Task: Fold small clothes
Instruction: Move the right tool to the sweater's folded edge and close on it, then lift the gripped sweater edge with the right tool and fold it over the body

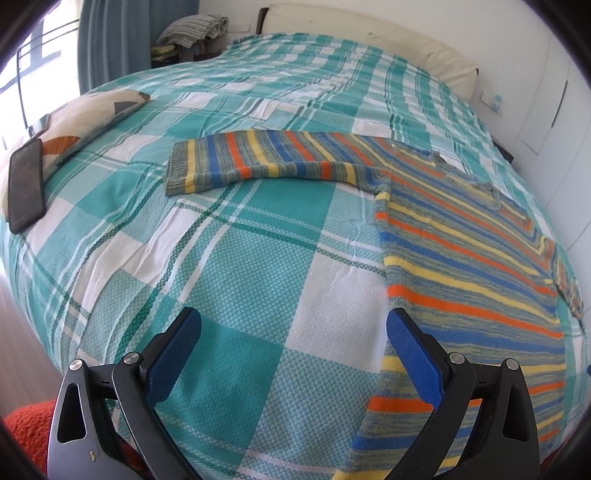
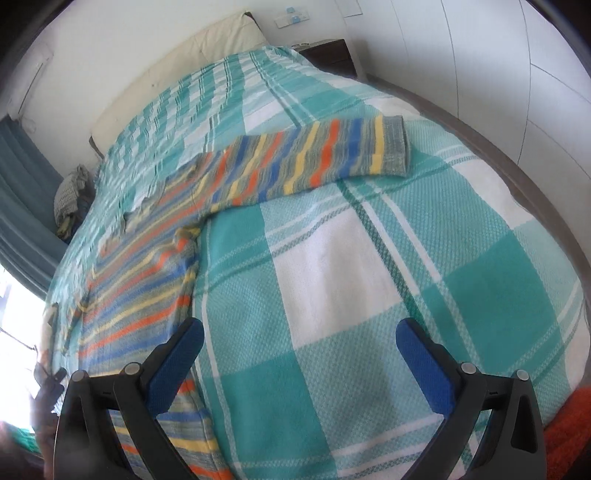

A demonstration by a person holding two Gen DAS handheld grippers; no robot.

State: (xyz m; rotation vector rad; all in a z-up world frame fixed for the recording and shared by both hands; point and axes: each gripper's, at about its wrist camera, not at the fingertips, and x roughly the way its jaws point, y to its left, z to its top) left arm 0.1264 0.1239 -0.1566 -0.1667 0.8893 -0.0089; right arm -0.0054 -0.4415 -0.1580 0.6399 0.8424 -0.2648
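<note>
A small striped knit sweater (image 1: 469, 258) in orange, blue, yellow and grey lies flat on the bed, both sleeves spread out. In the left wrist view one sleeve (image 1: 258, 162) stretches to the left, and my left gripper (image 1: 293, 325) hovers open over the bedspread beside the sweater's left hem edge, its right finger over the knit. In the right wrist view the sweater (image 2: 147, 280) lies to the left with its other sleeve (image 2: 317, 158) reaching right. My right gripper (image 2: 299, 336) is open above the bedspread by the sweater's right hem edge. Neither gripper holds anything.
The bed carries a teal and white checked bedspread (image 1: 236, 258). A patterned cushion (image 1: 85, 114) and a dark phone (image 1: 26, 184) lie at the left edge. Folded cloth (image 1: 195, 29) is stacked beyond the bed. A dark nightstand (image 2: 332, 55) stands by the wall. Orange fabric (image 2: 569, 435) is near the bed's foot.
</note>
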